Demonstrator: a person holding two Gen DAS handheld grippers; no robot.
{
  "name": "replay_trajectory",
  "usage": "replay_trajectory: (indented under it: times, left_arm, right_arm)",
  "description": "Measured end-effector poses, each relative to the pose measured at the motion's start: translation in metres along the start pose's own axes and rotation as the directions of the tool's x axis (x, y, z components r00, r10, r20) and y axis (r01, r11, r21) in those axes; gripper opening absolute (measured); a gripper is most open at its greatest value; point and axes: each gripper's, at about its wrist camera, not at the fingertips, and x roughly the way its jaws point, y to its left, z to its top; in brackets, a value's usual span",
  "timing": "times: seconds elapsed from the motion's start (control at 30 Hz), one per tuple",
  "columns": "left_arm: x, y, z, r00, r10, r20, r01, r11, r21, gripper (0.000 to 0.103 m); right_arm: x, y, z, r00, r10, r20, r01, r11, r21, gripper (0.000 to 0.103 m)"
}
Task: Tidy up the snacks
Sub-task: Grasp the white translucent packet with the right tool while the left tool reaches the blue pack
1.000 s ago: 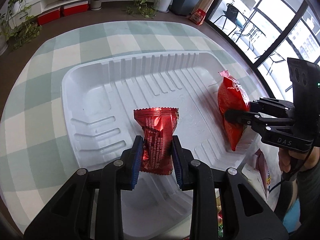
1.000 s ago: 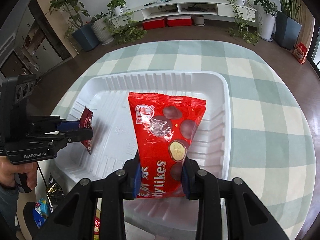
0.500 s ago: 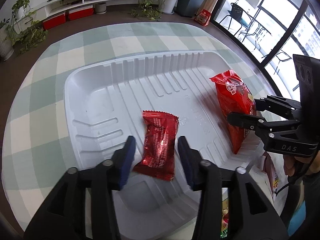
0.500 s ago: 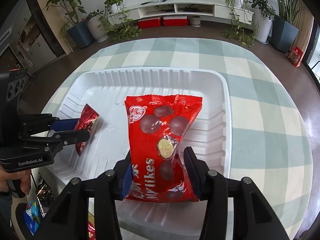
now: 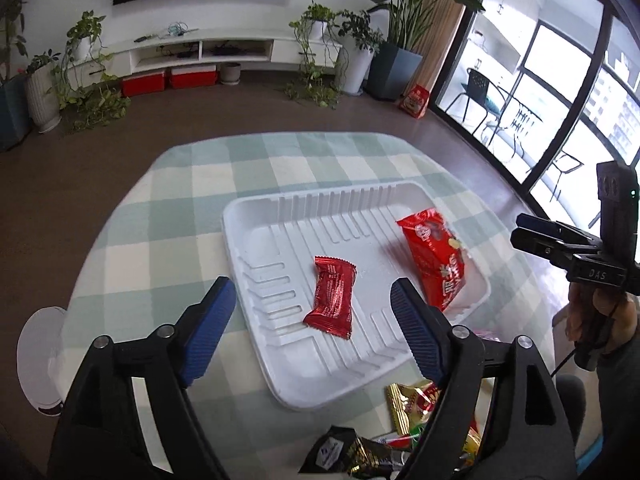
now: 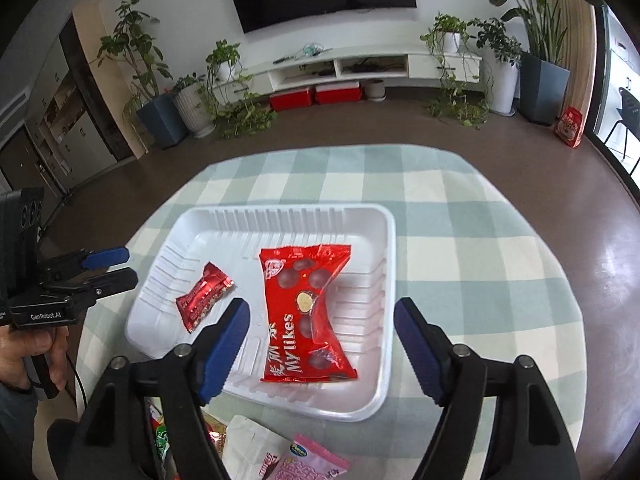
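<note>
A: White plastic tray (image 6: 386, 240) sits on the green-and-white checked tablecloth (image 6: 460, 208). One tray, ribbed walls and floor. Contents?

B: Two packets, both red. A Mylikes chocolate-ball bag (image 6: 306, 304) lies flat on the right half of the tray floor, printed side up. A small red foil snack packet (image 5: 332, 298) lies on the left half, well apart from the bag. Neither touches a gripper.

A: Left gripper (image 5: 314, 326)?

B: Jaws spread wide and opening, blue pads clear on both sides. It hangs above the tray's near edge; the foil packet shows in the gap between the fingers but lies down on the tray floor, not clamped.

A: Right gripper (image 6: 322, 342)?

B: Same: jaws wide apart and opening. The Mylikes bag shows in the gap, lying in the tray, pads off it. A hand (image 5: 600, 312) grips its handle, seen from the left camera.

A: Anything outside the tray?

B: A loose pile of snack packets (image 5: 408, 408) on the cloth just beside the tray's near edge. I make out a gold-and-red one, a dark one, a pink one (image 6: 316, 460) and a white one (image 6: 250, 442). The rest are cut off by the fingers, so I cannot give a full count.
</note>
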Motion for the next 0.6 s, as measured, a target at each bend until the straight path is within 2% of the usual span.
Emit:
replay_trajectory:
  times: [0.17, 0.3, 0.37, 0.43, 0.57, 0.6]
  left_arm:
    - [-0.073, -0.005, -0.034, 0.991, -0.020, 0.130, 0.026, 0.998, -0.049, 0.095]
    - [-0.111, -0.027, -0.087, 0.983, -0.032, 0.179, 0.037, 0.999, -0.025, 0.097]
    - [-0.120, -0.035, -0.118, 0.984, -0.042, 0.175, 0.051, 0.997, -0.050, 0.097]
    - [-0.126, -0.042, -0.151, 0.985, -0.038, 0.170, 0.057, 0.993, -0.106, 0.097]
    - [-0.130, -0.059, -0.208, 0.985, -0.016, 0.173, 0.047, 0.983, -0.178, 0.097]
    - [-0.131, -0.065, -0.219, 0.985, -0.006, 0.174, 0.038, 0.983, -0.181, 0.097]
  right_arm:
    - [-0.068, -0.007, -0.022, 0.989, -0.011, 0.146, 0.008, 1.000, 0.026, 0.096]
    - [-0.110, 0.003, -0.062, 0.979, 0.008, 0.202, -0.008, 1.000, -0.004, 0.096]
    - [-0.125, 0.012, -0.088, 0.974, 0.019, 0.224, -0.015, 1.000, -0.019, 0.096]
    - [-0.133, 0.018, -0.112, 0.976, 0.047, 0.211, -0.048, 0.999, 0.001, 0.095]
    - [-0.133, 0.026, -0.153, 0.983, 0.093, 0.160, -0.111, 0.988, 0.104, 0.079]
    - [-0.130, 0.030, -0.162, 0.985, 0.096, 0.142, -0.113, 0.987, 0.116, 0.078]
